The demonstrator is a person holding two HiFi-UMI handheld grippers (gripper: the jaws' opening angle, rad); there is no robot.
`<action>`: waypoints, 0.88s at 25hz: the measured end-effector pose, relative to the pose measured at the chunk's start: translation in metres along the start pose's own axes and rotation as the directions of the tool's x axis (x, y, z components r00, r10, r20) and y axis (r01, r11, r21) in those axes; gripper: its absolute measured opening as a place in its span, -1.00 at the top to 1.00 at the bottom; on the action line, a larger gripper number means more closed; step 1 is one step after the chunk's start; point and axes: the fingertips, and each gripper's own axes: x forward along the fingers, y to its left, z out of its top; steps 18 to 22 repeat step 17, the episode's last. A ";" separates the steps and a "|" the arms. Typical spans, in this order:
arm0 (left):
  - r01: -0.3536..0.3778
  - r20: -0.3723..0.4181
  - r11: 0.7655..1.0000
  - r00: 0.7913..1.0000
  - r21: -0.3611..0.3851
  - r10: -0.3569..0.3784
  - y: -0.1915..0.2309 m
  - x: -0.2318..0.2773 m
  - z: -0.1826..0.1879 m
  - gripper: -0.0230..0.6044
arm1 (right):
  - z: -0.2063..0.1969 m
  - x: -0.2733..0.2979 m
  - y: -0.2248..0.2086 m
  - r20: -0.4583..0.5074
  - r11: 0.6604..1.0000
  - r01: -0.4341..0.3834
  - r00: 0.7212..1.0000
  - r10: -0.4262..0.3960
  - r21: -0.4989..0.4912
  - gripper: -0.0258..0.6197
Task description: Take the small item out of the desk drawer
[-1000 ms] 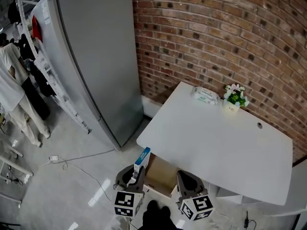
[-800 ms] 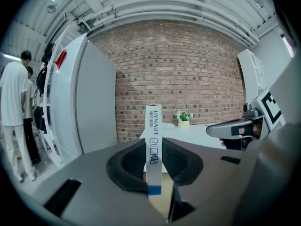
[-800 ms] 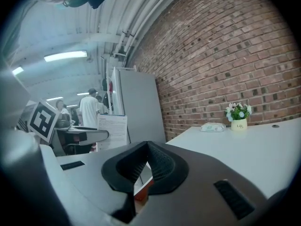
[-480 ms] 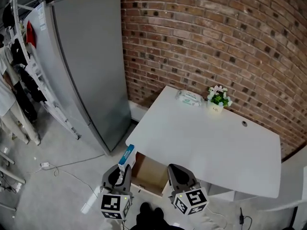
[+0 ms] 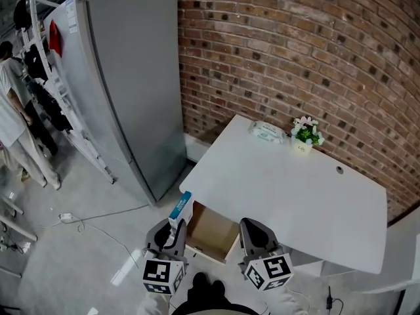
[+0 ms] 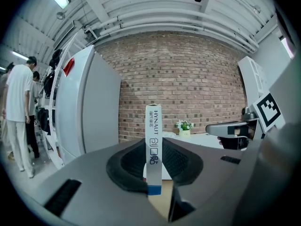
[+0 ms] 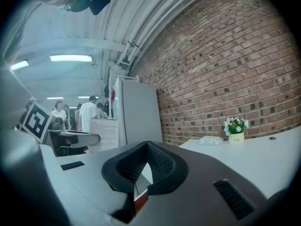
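Observation:
A small blue-and-white box (image 5: 180, 207) stands upright between the jaws of my left gripper (image 5: 176, 231), which is shut on it just left of the open drawer (image 5: 211, 231). In the left gripper view the box (image 6: 153, 149) is a narrow white strip with a blue bottom end, pinched by the black pads (image 6: 176, 161). The drawer hangs under the front left corner of the white desk (image 5: 289, 182), and its brown inside looks bare. My right gripper (image 5: 252, 231) hovers at the drawer's right side, shut with nothing in it (image 7: 143, 166).
A potted flower (image 5: 306, 134) and a pack of wipes (image 5: 266, 131) sit at the desk's far edge against the brick wall. A tall grey cabinet (image 5: 131, 77) stands to the left. A cable (image 5: 79, 218) lies on the floor, and people stand by a clothes rack (image 5: 26, 77).
The head view has swung a little, first left and then back. My left gripper keeps its hold on the box, and both grippers stay by the open drawer.

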 end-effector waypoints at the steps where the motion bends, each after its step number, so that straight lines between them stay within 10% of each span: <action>1: 0.000 0.001 1.000 1.000 -0.001 0.000 0.000 0.000 0.000 0.64 | 0.001 0.000 0.000 0.003 1.000 -0.001 1.000 0.001 0.004 0.84; 22: -0.013 -0.011 1.000 1.000 0.012 0.014 0.000 -0.004 -0.002 0.64 | 0.001 -0.001 0.002 -0.002 1.000 -0.016 1.000 0.016 0.011 0.84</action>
